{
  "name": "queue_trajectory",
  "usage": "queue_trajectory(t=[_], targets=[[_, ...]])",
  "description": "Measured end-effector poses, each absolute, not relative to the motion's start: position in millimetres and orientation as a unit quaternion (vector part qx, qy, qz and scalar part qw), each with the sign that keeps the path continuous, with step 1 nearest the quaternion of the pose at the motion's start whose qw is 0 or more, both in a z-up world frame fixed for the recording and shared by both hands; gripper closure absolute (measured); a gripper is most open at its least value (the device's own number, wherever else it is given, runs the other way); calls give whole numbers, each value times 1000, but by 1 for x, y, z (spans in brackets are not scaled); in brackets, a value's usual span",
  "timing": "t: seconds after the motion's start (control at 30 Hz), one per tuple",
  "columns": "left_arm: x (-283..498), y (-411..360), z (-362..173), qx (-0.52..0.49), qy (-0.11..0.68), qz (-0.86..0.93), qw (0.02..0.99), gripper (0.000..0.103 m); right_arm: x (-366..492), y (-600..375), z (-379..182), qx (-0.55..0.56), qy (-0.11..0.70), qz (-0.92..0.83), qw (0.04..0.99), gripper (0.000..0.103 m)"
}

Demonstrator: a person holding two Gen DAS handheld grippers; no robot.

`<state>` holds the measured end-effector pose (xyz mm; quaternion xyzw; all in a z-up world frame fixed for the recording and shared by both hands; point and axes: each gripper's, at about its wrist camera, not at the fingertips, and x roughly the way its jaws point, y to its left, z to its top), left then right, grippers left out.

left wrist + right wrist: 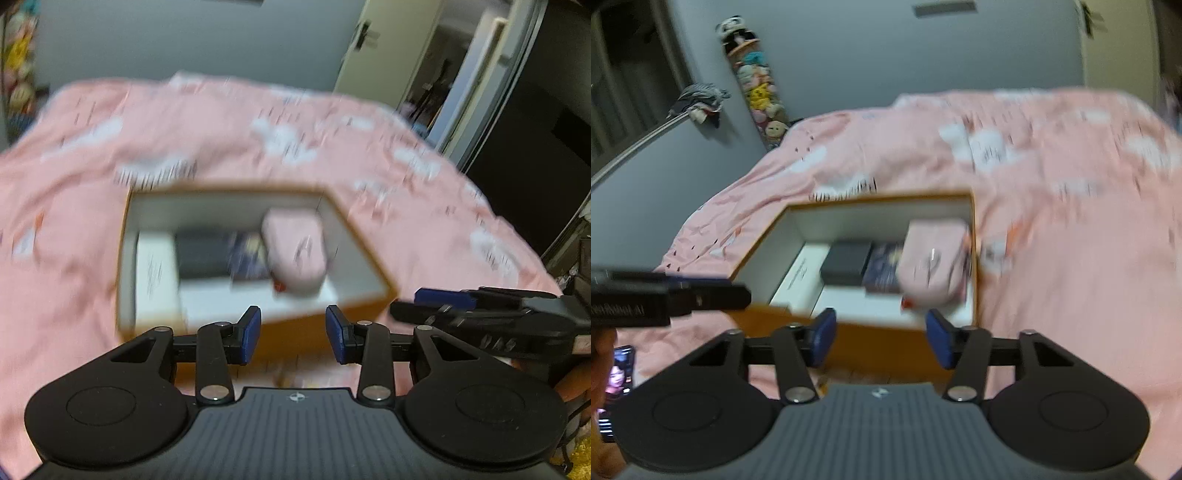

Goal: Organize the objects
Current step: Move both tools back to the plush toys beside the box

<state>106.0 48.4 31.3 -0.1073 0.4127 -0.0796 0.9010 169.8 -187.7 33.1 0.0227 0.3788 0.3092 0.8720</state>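
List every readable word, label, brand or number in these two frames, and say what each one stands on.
Nothing reads with certainty.
Left gripper side, right wrist view: white lettering ending in what looks like "AI"; the rest is blurred.
White box in the cardboard box: dark print, too blurred.
Dark blue booklet: cover print unreadable.
Pink bedspread: small dark marks, unreadable.
Right gripper body: small logo, no words.

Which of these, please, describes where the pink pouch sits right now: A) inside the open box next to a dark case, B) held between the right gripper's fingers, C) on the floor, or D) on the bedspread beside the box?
A: the pink pouch lies inside the open box, beside a dark case, while both the left gripper and right gripper are open and empty.
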Motion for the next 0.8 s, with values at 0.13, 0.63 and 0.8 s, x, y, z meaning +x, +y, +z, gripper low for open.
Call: queue_trajectory(t=[0.13, 0.63, 0.8], targets=[[82, 55, 0, -136, 447, -50, 883, 60, 145, -191, 12, 42, 411, 307, 857, 67], [64, 81, -81, -225, 526, -31, 819, 38, 104, -163, -48, -30, 488, 335, 805, 75], [68, 81, -91, -237, 528, -42, 815, 24, 114, -163, -62, -24, 508, 317, 800, 72]])
